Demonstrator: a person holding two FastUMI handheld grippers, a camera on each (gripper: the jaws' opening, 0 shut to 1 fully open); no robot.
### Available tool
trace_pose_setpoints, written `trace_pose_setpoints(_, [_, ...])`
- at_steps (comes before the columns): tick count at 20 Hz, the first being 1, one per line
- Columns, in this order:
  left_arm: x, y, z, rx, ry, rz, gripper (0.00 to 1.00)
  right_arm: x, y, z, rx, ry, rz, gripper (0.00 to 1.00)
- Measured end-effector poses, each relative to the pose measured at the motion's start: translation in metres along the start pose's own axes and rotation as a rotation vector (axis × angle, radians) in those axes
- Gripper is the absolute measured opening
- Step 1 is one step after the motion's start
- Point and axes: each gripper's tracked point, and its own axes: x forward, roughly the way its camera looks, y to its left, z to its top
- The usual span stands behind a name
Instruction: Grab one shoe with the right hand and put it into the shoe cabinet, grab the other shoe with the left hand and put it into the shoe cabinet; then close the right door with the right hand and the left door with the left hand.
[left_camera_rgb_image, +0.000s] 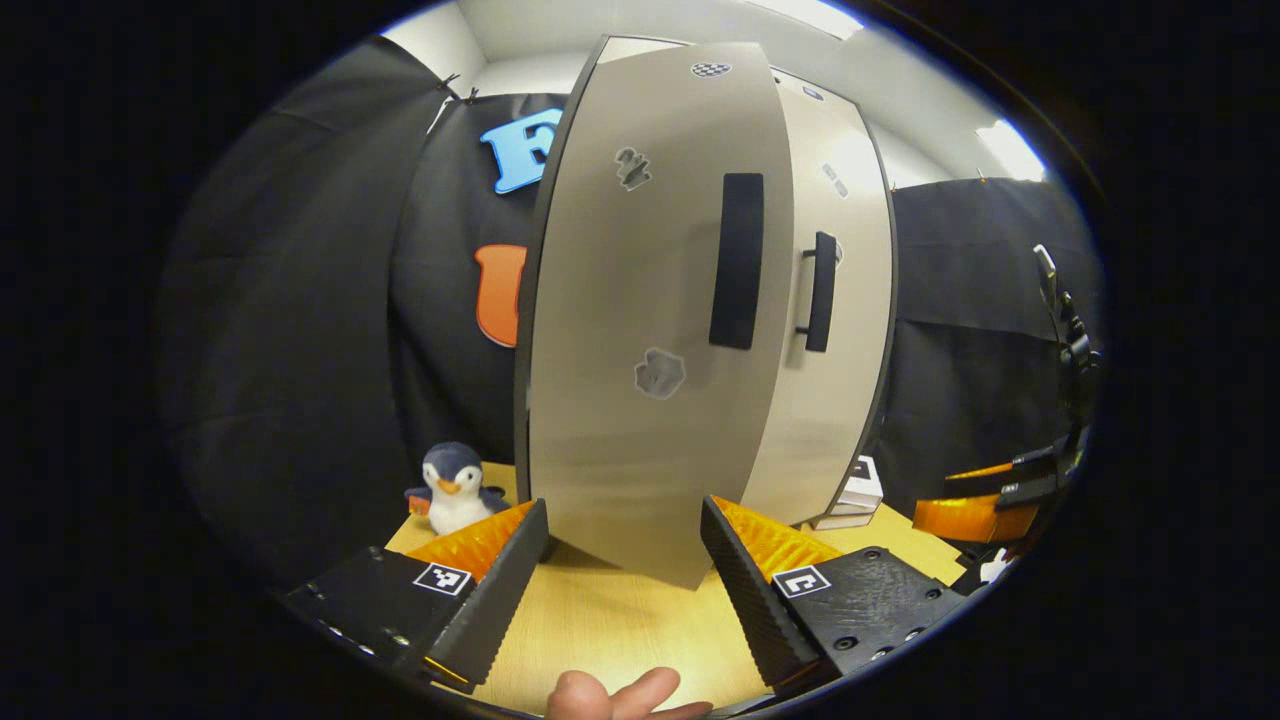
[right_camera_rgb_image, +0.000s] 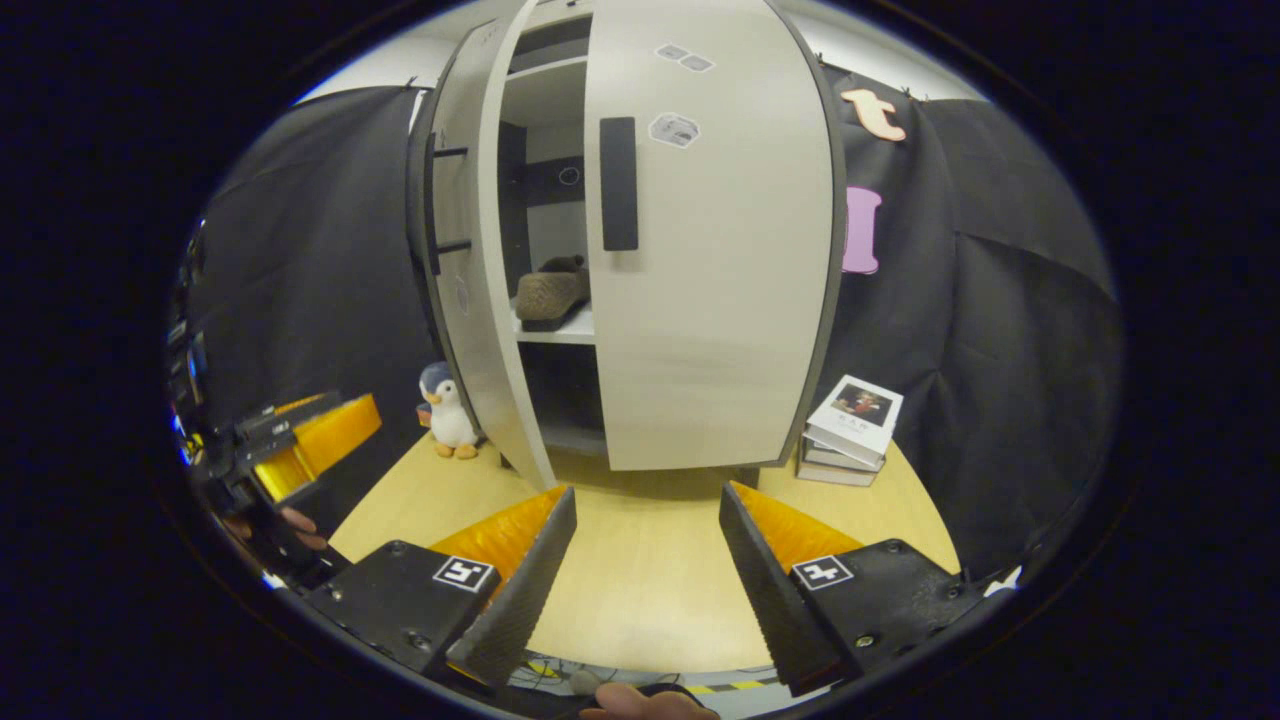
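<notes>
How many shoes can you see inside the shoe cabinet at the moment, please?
1: a brown shoe on the middle shelf, seen through the gap between the doors. A second may be hidden behind the right door.

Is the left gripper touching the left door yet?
Cannot tell. In the left gripper view the left door's lower edge hangs between the open fingers of the left gripper, but depth is unclear.

L gripper (left_camera_rgb_image: 625, 560): jaws wide, empty | R gripper (right_camera_rgb_image: 648, 550): jaws wide, empty
</notes>
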Motion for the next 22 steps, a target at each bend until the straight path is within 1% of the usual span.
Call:
trace_pose_setpoints(2, [-0.019, 0.007, -0.002, -0.013, -0.007, 0.048, 0.94, 0.006, 0.002, 0.017, -0.003, -0.070, -0.022, 0.94])
trace_pose_setpoints(4, [-0.035, 0.011, 0.000, -0.025, -0.020, 0.078, 0.94, 0.009, 0.007, 0.031, 0.004, -0.126, -0.020, 0.94])
trace_pose_setpoints(7, [-0.048, 0.007, 0.000, -0.059, -0.006, 0.086, 0.94, 0.014, 0.022, 0.034, 0.021, -0.141, 0.007, 0.94])
trace_pose_setpoints(10, [-0.058, 0.008, 0.011, -0.060, -0.062, 0.098, 0.94, 0.010, 0.017, 0.034, 0.048, -0.157, -0.003, 0.94])
trace_pose_setpoints(16, [-0.055, 0.001, 0.010, -0.041, -0.057, 0.072, 0.94, -0.003, 0.002, 0.029, 0.058, -0.163, -0.047, 0.94])
trace_pose_setpoints(22, [-0.051, -0.003, 0.013, -0.023, -0.061, 0.063, 0.94, -0.007, -0.004, 0.030, 0.051, -0.172, -0.061, 0.94])
